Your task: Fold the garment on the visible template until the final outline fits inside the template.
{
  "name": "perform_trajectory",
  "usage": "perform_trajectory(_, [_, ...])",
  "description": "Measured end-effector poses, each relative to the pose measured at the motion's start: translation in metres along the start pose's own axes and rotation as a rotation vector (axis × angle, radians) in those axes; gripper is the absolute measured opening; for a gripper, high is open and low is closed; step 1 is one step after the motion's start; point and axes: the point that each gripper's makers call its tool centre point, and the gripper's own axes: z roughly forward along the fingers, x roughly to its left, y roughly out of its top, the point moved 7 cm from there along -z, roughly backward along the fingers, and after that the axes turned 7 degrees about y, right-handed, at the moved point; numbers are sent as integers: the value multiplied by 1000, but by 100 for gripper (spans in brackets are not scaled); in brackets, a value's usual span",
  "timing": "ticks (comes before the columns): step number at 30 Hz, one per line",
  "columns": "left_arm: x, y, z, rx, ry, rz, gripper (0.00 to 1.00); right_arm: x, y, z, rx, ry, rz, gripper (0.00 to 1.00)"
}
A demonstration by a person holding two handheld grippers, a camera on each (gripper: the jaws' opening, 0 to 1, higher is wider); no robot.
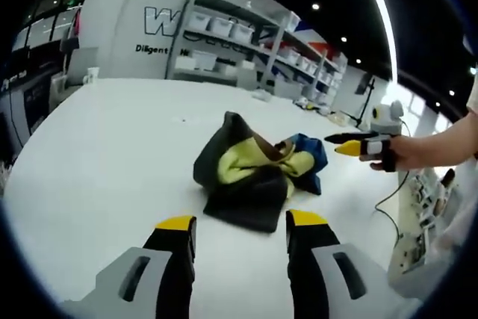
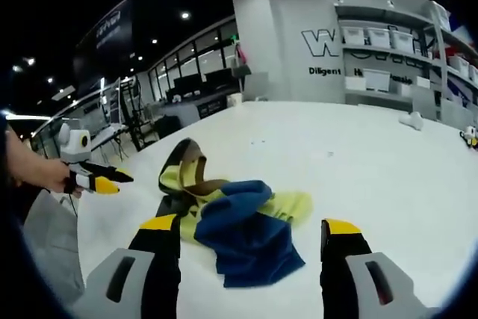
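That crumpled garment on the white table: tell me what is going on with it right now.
A person holds a two-jaw gripper in each hand over a white table. The garment, black, yellow and blue, lies in a crumpled heap, not yet folded. The left gripper and the right gripper both face it with jaws open and empty, short of the cloth. No template outline can be made out on the table.

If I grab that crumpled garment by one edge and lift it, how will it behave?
Probably floppy: the garment lies in a loose heap with soft folds, so it should drape and unfurl. Likely light, being thin fabric. On the smooth white table it may slide and bunch if pushed. Both grippers' fingers stand apart, short of it.
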Motion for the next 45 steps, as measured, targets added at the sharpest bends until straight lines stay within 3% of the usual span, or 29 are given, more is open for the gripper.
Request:
perform_trajectory(18, [-17,-12,6,20,-20,-10,47,3,-3,-5,12,-6,-2,74])
perform_trajectory(23, [-7,-20,-2,78,3,36,47,5,-6,-6,19,-6,2,74])
perform_trajectory(29, [-3,-11,-8,42,19,26,48,9,-7,-6,24,-1,0,74])
perform_trajectory(36, [-3,-18,-18,77,45,43,48,16,-3,-9,22,10,-11,75])
perform_trajectory(45, [13,-19,-45,96,103,61,53,24,-9,-14,17,23,-8,75])
